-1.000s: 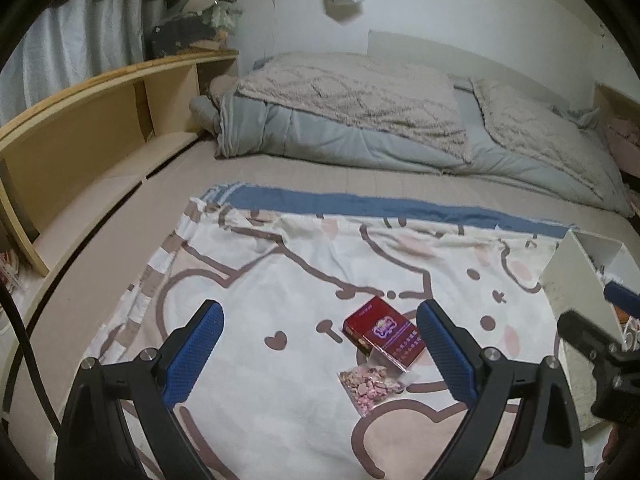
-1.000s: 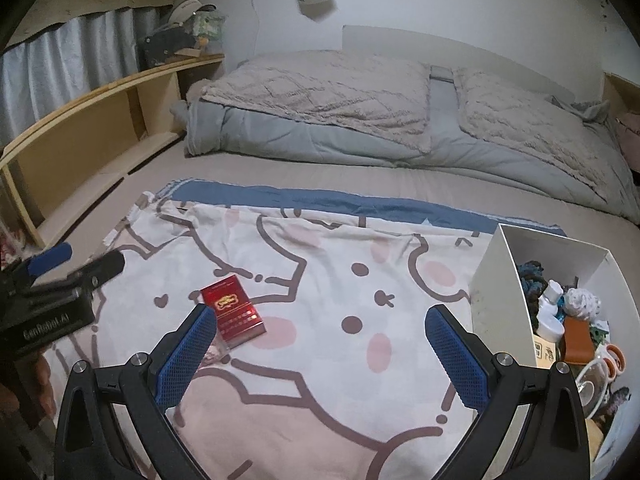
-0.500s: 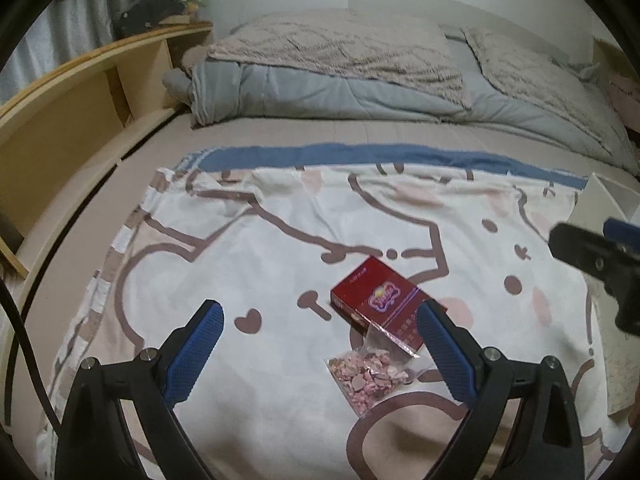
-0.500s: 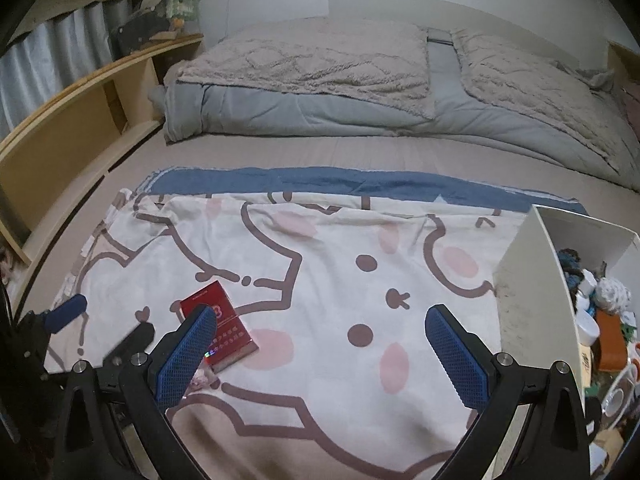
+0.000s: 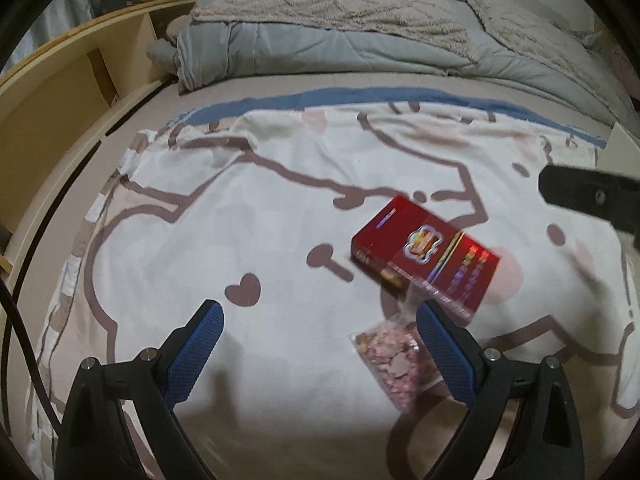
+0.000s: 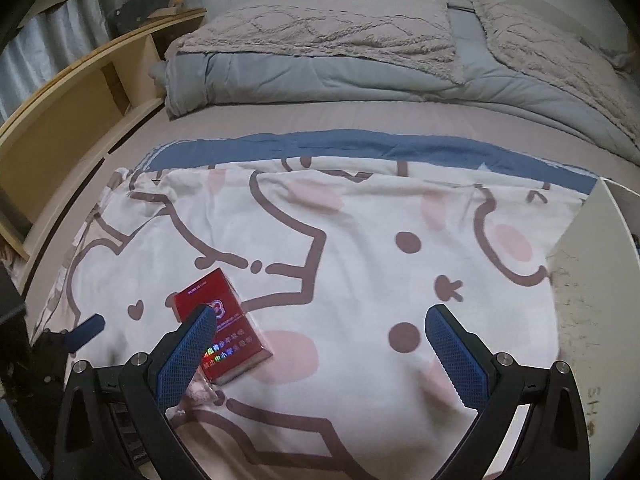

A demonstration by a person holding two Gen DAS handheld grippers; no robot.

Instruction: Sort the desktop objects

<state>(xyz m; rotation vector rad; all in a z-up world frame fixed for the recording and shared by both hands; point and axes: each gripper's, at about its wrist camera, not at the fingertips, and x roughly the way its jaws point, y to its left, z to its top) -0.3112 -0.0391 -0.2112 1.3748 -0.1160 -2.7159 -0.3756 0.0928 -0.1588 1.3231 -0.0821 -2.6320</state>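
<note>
A red cigarette box (image 5: 428, 254) lies on the cartoon-print blanket (image 5: 240, 220). A small clear bag of pink bits (image 5: 394, 354) lies just in front of it. My left gripper (image 5: 320, 320) is open and empty, low over the blanket, its right finger beside the bag. My right gripper (image 6: 320, 328) is open and empty; its left finger overlaps the red box (image 6: 224, 328) in the right wrist view. The bag (image 6: 200, 392) is mostly hidden behind that finger.
A white storage box (image 6: 592, 280) stands at the right edge of the blanket. A wooden shelf unit (image 6: 80, 104) runs along the left. Folded grey quilts and pillows (image 6: 360, 56) lie at the back of the bed.
Both grippers have moved forward and down toward the red box and bag, which now look larger. Both stay open. The objects have not moved.
</note>
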